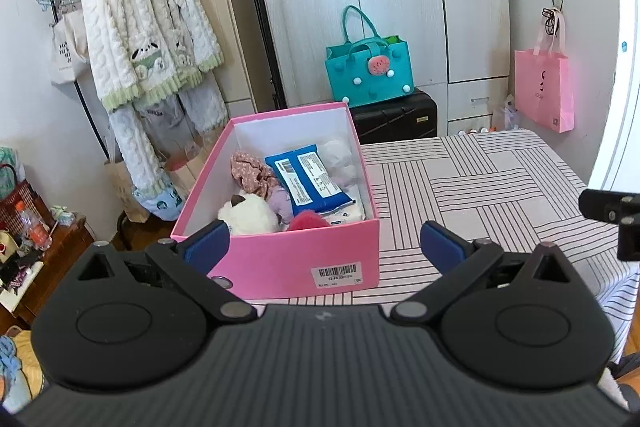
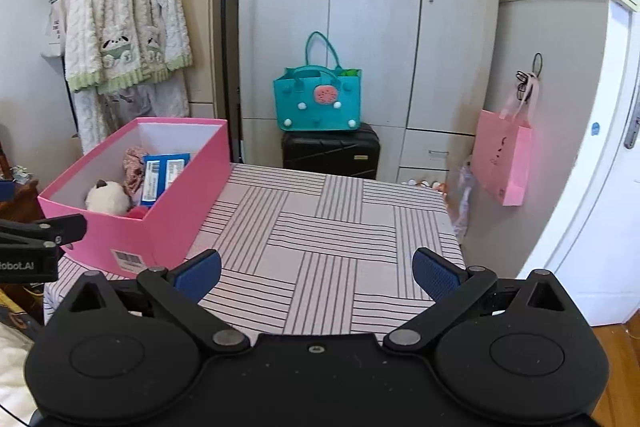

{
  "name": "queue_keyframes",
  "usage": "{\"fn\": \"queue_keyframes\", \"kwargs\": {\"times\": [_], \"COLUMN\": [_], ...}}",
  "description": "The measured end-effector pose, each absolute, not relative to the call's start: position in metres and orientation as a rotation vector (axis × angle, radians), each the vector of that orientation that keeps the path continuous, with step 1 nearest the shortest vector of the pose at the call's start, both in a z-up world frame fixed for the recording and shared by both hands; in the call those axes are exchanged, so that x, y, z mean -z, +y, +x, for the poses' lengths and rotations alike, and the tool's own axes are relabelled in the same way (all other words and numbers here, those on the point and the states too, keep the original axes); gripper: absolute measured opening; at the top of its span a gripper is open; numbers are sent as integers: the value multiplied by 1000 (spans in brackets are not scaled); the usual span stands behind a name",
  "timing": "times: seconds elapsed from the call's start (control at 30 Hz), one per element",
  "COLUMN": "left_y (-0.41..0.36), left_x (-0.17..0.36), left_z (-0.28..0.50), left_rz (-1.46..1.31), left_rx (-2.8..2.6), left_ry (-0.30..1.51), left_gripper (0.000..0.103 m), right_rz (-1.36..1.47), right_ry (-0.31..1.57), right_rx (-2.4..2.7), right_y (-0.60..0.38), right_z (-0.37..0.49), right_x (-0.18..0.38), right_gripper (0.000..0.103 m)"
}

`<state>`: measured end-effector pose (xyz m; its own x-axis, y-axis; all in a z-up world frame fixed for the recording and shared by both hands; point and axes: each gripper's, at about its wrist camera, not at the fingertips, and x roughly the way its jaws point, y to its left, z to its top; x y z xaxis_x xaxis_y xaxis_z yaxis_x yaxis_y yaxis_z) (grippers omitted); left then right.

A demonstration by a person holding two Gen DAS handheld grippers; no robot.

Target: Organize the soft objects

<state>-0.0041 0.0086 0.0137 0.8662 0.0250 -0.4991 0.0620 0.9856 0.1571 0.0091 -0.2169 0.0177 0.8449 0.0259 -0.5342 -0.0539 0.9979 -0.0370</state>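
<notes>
A pink box stands on the left of the striped table. Inside it lie a white plush toy, a floral cloth, a blue wipes pack, a red soft thing and a white fluffy thing. My left gripper is open and empty, just in front of the box. My right gripper is open and empty over the table's near edge, to the right of the box. The plush toy and the wipes pack also show in the right wrist view.
A teal bag sits on a black suitcase behind the table. A pink paper bag hangs at the right. Clothes hang on a rack at the left. A cluttered wooden cabinet stands at the left.
</notes>
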Motion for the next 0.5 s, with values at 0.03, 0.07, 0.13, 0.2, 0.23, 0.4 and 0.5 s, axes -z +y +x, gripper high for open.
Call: {"fn": "queue_keyframes", "kwargs": {"times": [0.03,0.07,0.13,0.2,0.23,0.4,0.5], "left_y": [9,9,10,10,10,8,8], "left_x": [-13,-13,-12,-11,-10,-6,-5], "left_z": [-5,-5,-4,-4,-3,-2,-2], "left_rz": [170,167,157,147,143,145,147], "left_rx": [22,27,37,46,50,55,51], "left_ry": [521,520,523,528,530,532,531], "left_gripper": [103,103,103,103,103,103,103], "right_rz": [-51,-50,-47,-44,-45,-49,-48], "right_ry": [561,560,560,558,556,551,551], "right_rx": [-38,-36,-37,-31,-26,-11,-6], "right_y": [-218,-219,-220,-221,-221,-221,-223], "right_z": [9,8,8,6,6,4,4], "right_x": [-18,-17,-17,-16,-16,-14,-13], "right_gripper": [103,103,103,103,103,103,103]}}
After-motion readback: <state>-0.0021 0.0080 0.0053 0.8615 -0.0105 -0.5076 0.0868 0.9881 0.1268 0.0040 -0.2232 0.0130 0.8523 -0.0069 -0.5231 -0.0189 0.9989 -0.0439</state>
